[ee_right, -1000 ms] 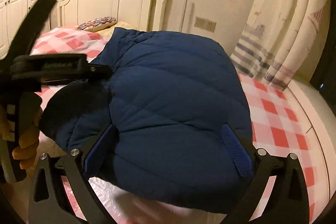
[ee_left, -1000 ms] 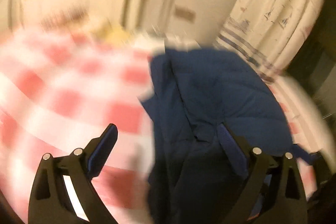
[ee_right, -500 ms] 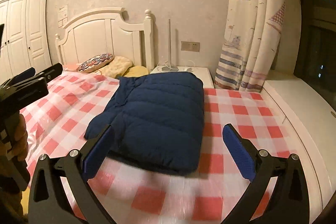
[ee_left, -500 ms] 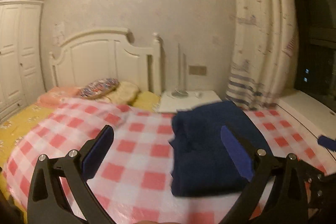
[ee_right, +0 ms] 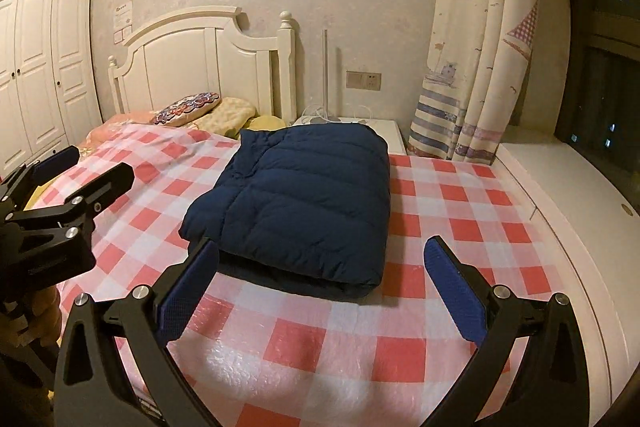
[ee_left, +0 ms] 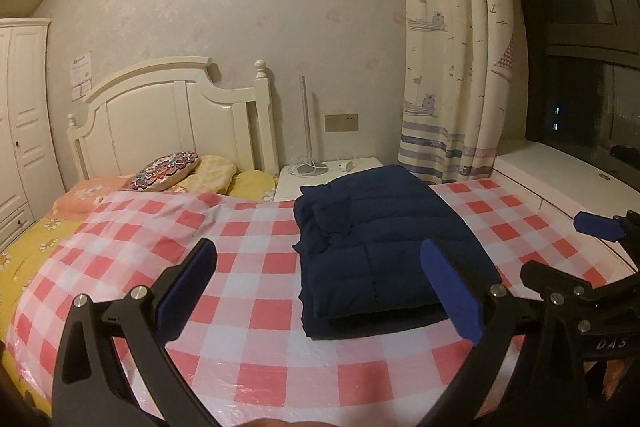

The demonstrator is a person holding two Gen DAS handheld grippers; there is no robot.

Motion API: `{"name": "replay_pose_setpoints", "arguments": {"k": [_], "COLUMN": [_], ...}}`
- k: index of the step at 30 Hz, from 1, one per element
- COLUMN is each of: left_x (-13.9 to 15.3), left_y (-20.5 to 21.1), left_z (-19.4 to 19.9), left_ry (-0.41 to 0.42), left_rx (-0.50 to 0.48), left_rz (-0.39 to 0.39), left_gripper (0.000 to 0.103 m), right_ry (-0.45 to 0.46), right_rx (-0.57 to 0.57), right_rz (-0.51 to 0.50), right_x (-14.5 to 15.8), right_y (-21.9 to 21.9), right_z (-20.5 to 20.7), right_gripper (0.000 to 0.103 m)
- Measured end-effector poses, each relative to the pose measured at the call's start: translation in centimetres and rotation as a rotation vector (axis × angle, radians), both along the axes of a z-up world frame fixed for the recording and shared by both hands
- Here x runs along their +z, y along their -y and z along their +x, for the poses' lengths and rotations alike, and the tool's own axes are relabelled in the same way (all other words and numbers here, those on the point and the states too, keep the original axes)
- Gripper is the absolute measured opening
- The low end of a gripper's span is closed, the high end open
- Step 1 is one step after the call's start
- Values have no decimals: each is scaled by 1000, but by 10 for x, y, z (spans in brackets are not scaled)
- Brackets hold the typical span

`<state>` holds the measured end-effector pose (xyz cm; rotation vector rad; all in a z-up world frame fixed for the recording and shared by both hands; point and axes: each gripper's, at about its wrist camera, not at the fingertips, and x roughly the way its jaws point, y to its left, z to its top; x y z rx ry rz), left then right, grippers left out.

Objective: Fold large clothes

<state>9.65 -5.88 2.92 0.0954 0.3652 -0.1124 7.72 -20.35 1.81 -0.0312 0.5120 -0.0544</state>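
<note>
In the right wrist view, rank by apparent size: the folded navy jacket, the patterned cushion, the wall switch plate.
1. Folded navy jacket, largest by far, though nearest the camera.
2. Patterned cushion, farther back.
3. Wall switch plate, smallest and farthest.

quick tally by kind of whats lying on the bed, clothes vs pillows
folded navy jacket: 1
pillows at the headboard: 3 (patterned pillow, cream pillow, yellow pillow)
total: 4
</note>
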Motion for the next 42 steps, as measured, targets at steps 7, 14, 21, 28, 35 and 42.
{"name": "replay_pose_setpoints", "arguments": {"k": [7,14,21,28,35,42], "left_x": [-3,-5,-5,-5,-6,-6], "left_y": [-8,-12,-13,-12,-12,-13], "left_z": [2,1,1,1,0,0], "left_ry": [-21,-29,-30,-30,-30,-29], "left_rx": [18,28,27,27,27,30], "left_rz": [-15,-24,-19,-21,-20,-18], "left_gripper": [101,101,101,101,101,101], "right_ry": [-10,-17,-11,-1,-2,-4], "right_rx": [12,26,38,46,45,46], "right_rz": [-18,-21,-27,-28,-28,-29], "right_x": [-3,-4,-4,-3,-3,-3], "right_y": [-7,-14,-19,-18,-19,-20], "right_z": [0,0,-2,-3,-3,-3], "right_gripper": [99,99,99,99,99,99]}}
